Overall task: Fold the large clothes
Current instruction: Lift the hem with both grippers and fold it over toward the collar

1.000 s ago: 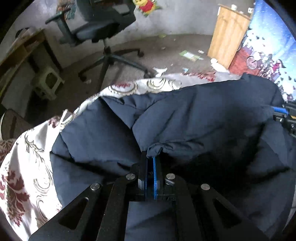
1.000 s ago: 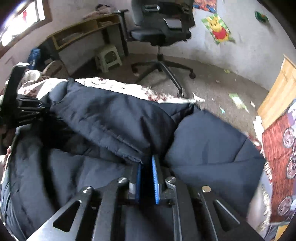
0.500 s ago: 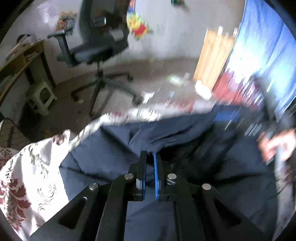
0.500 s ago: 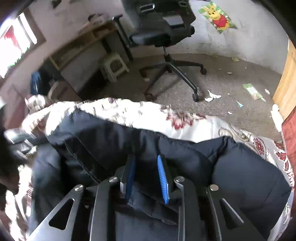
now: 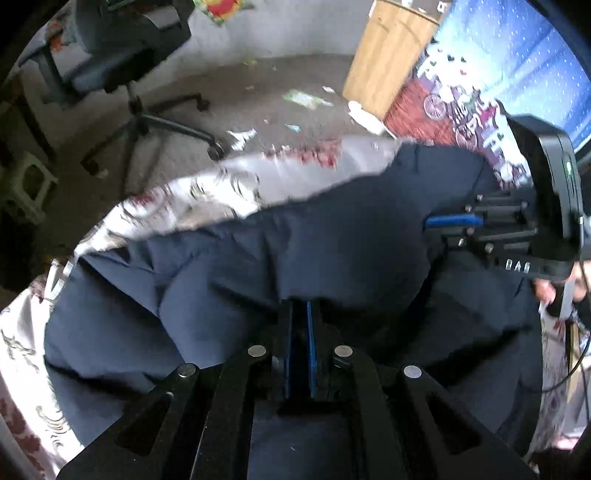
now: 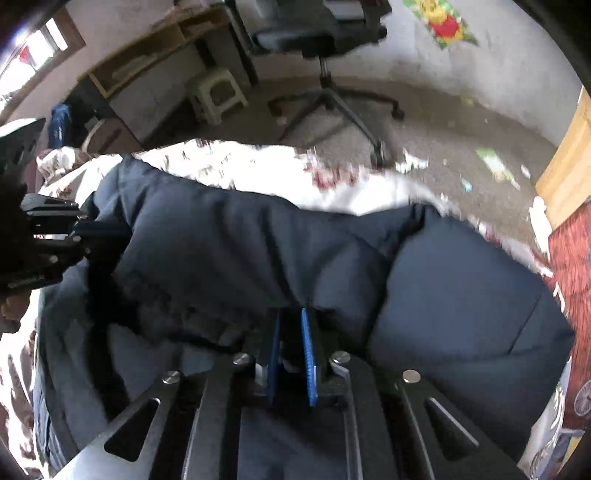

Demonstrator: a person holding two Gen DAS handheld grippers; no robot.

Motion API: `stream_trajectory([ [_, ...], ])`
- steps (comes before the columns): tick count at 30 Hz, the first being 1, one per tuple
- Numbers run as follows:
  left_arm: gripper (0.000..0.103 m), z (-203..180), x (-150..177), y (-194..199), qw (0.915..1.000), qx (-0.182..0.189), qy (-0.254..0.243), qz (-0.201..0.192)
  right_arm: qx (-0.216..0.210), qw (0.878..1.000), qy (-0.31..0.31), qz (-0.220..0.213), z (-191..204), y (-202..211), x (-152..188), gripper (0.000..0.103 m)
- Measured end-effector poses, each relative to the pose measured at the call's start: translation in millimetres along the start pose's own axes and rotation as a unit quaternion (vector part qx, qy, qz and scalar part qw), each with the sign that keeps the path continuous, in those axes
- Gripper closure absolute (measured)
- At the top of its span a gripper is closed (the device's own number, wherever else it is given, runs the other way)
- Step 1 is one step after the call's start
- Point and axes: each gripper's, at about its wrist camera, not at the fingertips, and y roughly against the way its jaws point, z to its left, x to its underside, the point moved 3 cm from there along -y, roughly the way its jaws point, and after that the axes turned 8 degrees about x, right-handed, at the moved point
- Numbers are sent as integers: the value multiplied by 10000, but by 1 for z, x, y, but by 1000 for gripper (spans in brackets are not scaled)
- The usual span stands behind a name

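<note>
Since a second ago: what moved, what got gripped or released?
The right gripper opened partway, shifted along the navy jacket and closed on a fold again. The left gripper swung with its pinched edge, dragging the jacket across the floral sheet. Unchanged: left grip shut on fabric; jacket on the sheet.

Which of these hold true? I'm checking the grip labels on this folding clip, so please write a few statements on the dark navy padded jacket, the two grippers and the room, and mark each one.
1. The left gripper is shut on a fold of the dark navy padded jacket. True.
2. The right gripper stands wide open above bare floor. False: it is shut on the jacket.
3. The jacket lies on a white cloth with a red and gold floral pattern. True.
4. The black office chair lies tipped on its side. False: it stands upright on its wheeled base.
</note>
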Motion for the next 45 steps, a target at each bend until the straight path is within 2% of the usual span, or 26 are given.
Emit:
stream_trajectory([
  [4,100,11,6,-29,9992,-142,153,347,-10,9997,46,237,2,-18,3,94],
  [7,100,10,4,-43,9985,-396,-29,388,141,9995,143,259,7,-33,1,94],
  [11,100,16,10,-53,9990,-408,158,108,143,9999,37,-50,5,-37,7,94],
  [15,100,17,24,-34,9985,-362,323,-272,133,9983,-210,-527,3,-20,17,94],
  [18,100,17,31,-21,9975,-389,304,-512,222,9965,-225,-770,10,-3,18,90],
  [22,100,12,32,-22,9967,-552,357,-476,577,9958,-232,-673,17,-16,22,90],
  [25,100,6,32,-27,9960,-741,270,-410,764,9935,-168,-825,22,-24,23,91],
  [30,100,5,41,-36,9948,-823,250,-544,615,9902,-421,-1178,15,-30,35,91],
  [35,100,2,53,-35,9929,-825,213,-835,870,9846,-366,-1469,22,-34,40,91],
  [45,100,-1,56,-33,9910,-803,164,-1056,889,9821,-387,-1616,23,-36,43,91],
])
